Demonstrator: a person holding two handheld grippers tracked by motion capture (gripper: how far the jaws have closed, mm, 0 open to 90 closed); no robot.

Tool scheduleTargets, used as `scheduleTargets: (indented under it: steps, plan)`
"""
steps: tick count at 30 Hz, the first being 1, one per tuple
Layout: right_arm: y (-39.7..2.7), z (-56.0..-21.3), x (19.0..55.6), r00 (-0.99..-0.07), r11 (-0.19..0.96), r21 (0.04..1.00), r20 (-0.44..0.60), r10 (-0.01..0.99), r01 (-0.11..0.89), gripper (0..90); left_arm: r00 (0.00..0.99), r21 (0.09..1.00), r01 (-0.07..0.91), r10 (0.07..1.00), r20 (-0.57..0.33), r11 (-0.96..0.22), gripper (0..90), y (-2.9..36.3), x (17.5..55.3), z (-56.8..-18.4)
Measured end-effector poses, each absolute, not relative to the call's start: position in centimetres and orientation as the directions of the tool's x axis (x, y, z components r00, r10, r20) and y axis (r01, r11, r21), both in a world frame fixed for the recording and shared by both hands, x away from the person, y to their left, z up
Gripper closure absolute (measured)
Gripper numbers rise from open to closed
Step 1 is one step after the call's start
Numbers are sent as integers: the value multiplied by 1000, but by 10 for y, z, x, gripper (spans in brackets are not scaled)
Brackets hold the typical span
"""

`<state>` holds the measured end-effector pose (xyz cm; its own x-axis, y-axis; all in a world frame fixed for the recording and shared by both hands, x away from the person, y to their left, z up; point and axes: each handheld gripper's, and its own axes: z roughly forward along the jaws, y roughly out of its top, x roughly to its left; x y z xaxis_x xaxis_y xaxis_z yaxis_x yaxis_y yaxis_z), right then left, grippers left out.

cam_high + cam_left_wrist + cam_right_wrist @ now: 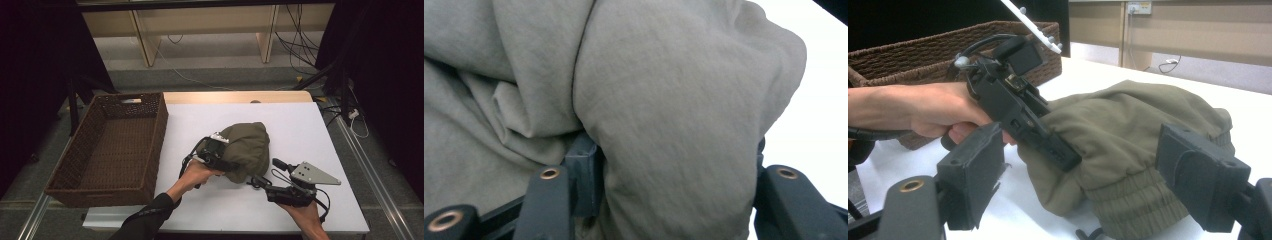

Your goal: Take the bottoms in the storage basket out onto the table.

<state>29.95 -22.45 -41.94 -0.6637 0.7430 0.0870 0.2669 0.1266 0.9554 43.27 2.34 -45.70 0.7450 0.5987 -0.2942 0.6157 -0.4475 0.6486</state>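
Observation:
An olive green garment (247, 147) lies bunched in the middle of the white table (305, 130). My left gripper (223, 163) pushes into its left side, held by a hand. In the left gripper view a thick, rounded fold of the garment (674, 125) fills the gap between the parted jaws of the left gripper (674, 200) and looks loose rather than pinched. My right gripper (266, 174) sits at the garment's near right edge, open. Its wide-apart pads (975, 170) frame the ribbed hem (1128, 200), which lies beyond them untouched. The left gripper (1018, 110) also appears there.
A brown wicker basket (161, 132) stands at the table's left edge, seen again behind the hand (913, 55). Wooden furniture legs and cables lie on the floor beyond the table. Bare white table surface extends to the right and near side.

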Motion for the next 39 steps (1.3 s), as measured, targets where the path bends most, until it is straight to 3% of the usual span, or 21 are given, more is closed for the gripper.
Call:
scheduleTargets:
  steps: [22,39]
  plan:
    - [-225,-419,299,-663,125,956,86,744,265,209,764,627,612,565,-311,-482,176,20,430,-453]
    - [-225,-419,299,-663,129,956,83,744,264,209,760,633,612,576,-303,-474,115,23,427,-443]
